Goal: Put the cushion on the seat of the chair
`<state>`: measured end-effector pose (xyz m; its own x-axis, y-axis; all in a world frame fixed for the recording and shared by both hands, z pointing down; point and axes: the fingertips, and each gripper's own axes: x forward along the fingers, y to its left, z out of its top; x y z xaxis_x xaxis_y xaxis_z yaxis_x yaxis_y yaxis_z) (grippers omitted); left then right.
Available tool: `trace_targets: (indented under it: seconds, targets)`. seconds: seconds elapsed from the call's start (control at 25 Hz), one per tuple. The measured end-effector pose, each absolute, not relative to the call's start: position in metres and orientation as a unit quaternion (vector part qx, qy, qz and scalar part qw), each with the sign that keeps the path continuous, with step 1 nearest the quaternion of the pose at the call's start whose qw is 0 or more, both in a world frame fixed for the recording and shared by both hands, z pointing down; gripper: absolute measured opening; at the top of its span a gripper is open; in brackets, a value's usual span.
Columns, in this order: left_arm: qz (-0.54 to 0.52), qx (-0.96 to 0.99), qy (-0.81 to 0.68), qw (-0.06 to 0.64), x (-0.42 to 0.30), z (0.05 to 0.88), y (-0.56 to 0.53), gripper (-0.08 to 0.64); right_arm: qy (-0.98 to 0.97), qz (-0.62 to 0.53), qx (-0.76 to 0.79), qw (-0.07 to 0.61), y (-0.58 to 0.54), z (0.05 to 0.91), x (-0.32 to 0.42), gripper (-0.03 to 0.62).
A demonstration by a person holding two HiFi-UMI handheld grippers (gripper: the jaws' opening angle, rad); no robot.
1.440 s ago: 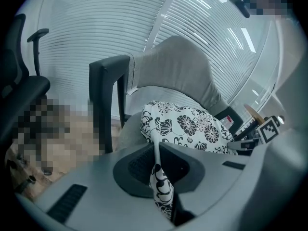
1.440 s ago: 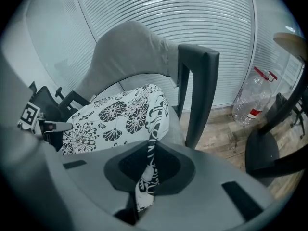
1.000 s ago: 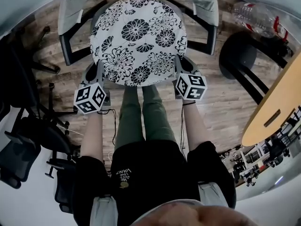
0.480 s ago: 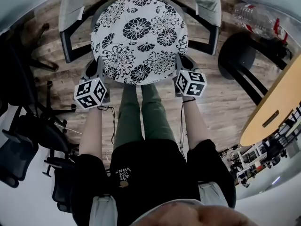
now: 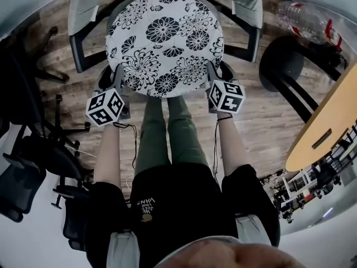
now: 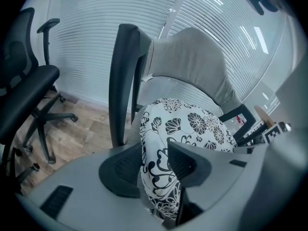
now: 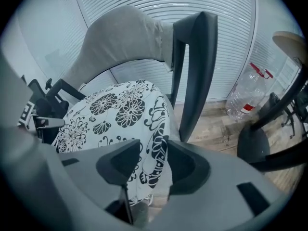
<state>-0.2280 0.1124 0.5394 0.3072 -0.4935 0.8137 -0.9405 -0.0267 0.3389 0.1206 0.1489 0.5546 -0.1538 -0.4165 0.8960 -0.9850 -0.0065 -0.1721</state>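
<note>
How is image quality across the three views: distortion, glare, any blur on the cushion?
Head view: heavy fisheye, so the wood floor planks bow toward the rim. The floral cushion is sharp and evenly lit.
Left gripper view: black vignette corners, the window blinds curve, and there are bright glare streaks upper right.
Right gripper view: same barrel curve, no motion blur, and the water bottle is readable near the edge.

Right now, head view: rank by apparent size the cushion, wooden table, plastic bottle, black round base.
1. cushion, largest by far.
2. wooden table, though the frame edge cuts it off.
3. plastic bottle and black round base: they look alike, so I won't rank them.
</note>
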Motion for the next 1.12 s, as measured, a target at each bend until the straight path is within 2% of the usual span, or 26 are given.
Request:
trace_targets:
  seconds: [0.16,0.52,0.64,0.68,0.72,0.76,1.12]
  targets:
    - [0.252,0.663,-0.544,0.449,-0.237,0.534,0.117,0.158,-0.616,0.434,0.569,0.328,0.155,0.550,0.121,0.187]
    - [0.253,0.658,-0.546,0.453,-0.239,0.526,0.129,0.156,-0.621,0.441,0.569,0.309,0.157,0.540,0.112,0.187]
    - [0.252,0.661,-0.544,0.452,-0.238,0.522,0.128,0.124,-0.622,0.437,0.568,0.315,0.158,0.538,0.112,0.186]
    - [0.253,0.664,-0.542,0.449,-0.237,0.520,0.127,0.069,-0.622,0.434,0.569,0.317,0.158,0.537,0.113,0.162]
    - [0.253,0.668,-0.538,0.447,-0.235,0.519,0.127,0.015,-0.624,0.429,0.571,0.319,0.159,0.536,0.114,0.048]
    - [0.253,0.672,-0.533,0.448,-0.232,0.518,0.126,0.011,-0.627,0.425,0.571,0.317,0.159,0.534,0.114,0.020]
    - [0.241,0.684,-0.521,0.450,-0.220,0.503,0.124,0.011,-0.642,0.429,0.577,0.267,0.153,0.514,0.111,0.017]
